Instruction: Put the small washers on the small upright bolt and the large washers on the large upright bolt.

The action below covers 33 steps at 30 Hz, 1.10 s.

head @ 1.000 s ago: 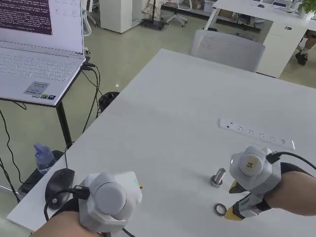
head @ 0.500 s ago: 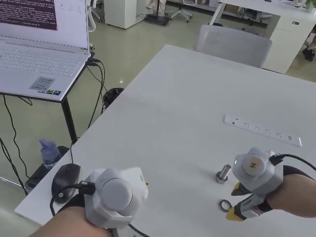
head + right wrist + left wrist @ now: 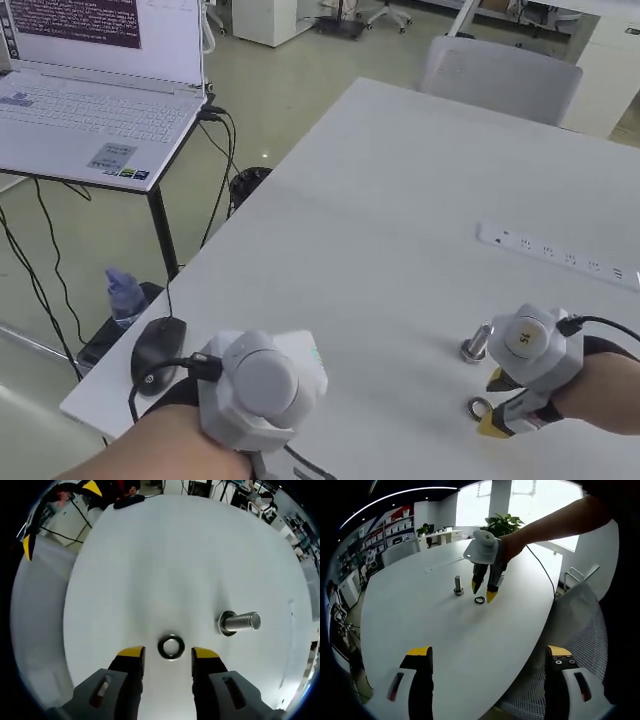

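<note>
My head has turned since a second ago, so the whole head view has slid: the laptop point(image 3: 90, 110) now sits further toward the upper left and the table edge runs lower in the frame. On the table itself nothing has moved. The washer point(image 3: 171, 647) still lies flat just beside the upright bolt point(image 3: 239, 622), and my right gripper point(image 3: 168, 653) still hangs over the washer.

Nearest me, at the lower middle of the head view, my left gripper point(image 3: 262, 385) is over the near edge of the table. In its own view its jaws stand wide apart, with nothing between them but bare tabletop.

At the lower right of the head view, my right gripper points down at the table. Its jaws are partly open, and in the right gripper view the washer lies in the gap between the two yellow tips, touching neither as far as I can tell. The bolt stands on its head a little beyond, to the right in that view, apart from the jaws.

The table point(image 3: 400, 230) is white and plain. A white power strip point(image 3: 560, 256) lies further back at the right. A black mouse point(image 3: 158, 353) rests at the near left corner. Beyond the far edge stands a grey chair point(image 3: 500, 75). The laptop is open on a stand, above a polished floor with cables and a bottle point(image 3: 125, 295).
</note>
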Motion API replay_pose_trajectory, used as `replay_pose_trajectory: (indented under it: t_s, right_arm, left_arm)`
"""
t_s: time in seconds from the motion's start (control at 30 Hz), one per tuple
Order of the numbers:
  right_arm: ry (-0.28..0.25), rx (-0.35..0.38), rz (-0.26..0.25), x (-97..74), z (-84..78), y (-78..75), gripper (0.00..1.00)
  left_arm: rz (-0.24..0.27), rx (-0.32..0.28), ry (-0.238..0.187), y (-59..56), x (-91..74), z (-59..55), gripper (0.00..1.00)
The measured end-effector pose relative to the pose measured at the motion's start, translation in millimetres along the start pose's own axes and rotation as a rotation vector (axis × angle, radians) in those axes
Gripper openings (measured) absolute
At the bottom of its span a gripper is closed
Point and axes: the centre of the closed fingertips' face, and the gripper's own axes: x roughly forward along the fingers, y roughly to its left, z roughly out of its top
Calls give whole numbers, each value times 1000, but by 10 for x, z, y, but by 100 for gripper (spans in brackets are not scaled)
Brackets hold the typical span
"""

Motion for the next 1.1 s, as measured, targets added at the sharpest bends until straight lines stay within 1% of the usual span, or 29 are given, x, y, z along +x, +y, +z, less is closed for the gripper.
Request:
replay_pose_trajectory:
  t_s: [0.27,0.33,0.4,0.43,0.5,0.6,0.73,0.9,1.03,1.1]
  right_arm:
    - [4,-17,-3,30,-2,-50,38]
    - [14,-28,-5,51,-26,-67,38]
    - [17,-24,-1,64,-46,-70,38]
    - [8,-13,7,55,-33,-60,37]
    - [3,-19,1,53,-29,-76,37]
    - [4,-20,5,56,-29,-57,36]
    - [8,-49,10,61,-22,-33,33]
    - [20,-55,15,68,-21,-38,33]
    - [28,-62,15,70,-20,-35,33]
    - [31,-74,15,66,-14,-12,31]
  left_arm:
    - [0,-8,10,-2,-23,-47,90]
    - [3,-9,14,0,-37,-61,89]
    - [3,-13,14,2,-44,-73,89]
    - [4,-14,14,2,-46,-76,89]
    - [4,-16,17,2,-48,-91,88]
    - [2,-16,25,-3,-48,-114,87]
    - [-1,-13,31,-14,-37,-124,86]
    - [-8,-10,33,-27,-35,-117,84]
    - [-7,-12,40,-25,-30,-135,84]
    - [-6,-15,37,-30,-29,-135,84]
